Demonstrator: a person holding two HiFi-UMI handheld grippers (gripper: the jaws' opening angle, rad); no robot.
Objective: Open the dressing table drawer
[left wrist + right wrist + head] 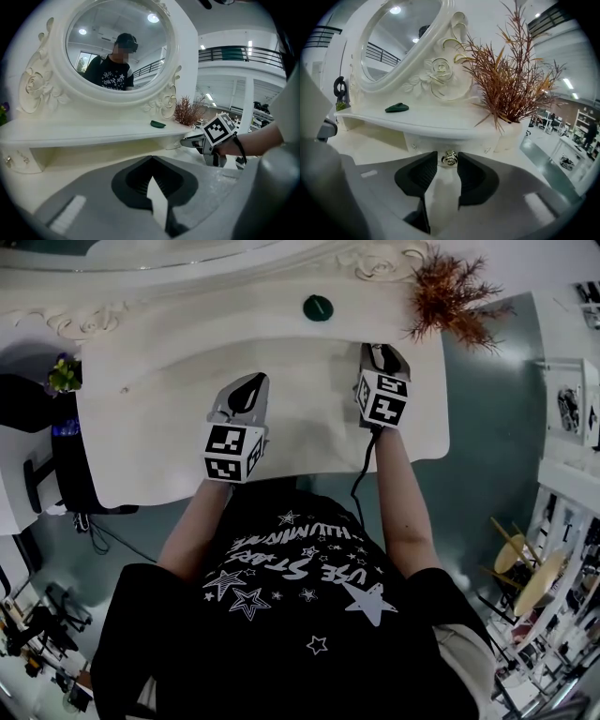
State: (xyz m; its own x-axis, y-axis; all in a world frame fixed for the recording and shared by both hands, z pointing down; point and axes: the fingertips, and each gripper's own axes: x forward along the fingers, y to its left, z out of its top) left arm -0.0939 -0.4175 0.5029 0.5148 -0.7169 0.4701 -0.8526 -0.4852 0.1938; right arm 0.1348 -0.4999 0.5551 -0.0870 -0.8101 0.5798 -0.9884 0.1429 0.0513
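The white dressing table [159, 427] carries a raised shelf with small drawers under it. In the right gripper view the right-hand drawer front [423, 142] shows a brass rose-shaped knob [449, 158]. My right gripper [449, 162] is at that drawer, and the knob sits between its fingertips with a thin gap at the left pad. In the head view the right gripper [382, 353] reaches under the shelf's right end. The left gripper [249, 388] hovers over the tabletop, shut and holding nothing, its tips meeting [151, 160].
A green object [318, 307] lies on the shelf. Dried reddish branches [452, 294] in a white pot stand at the shelf's right end, just above my right gripper. The oval mirror [119, 47] rises behind. Another small knob [7, 161] shows at the far left.
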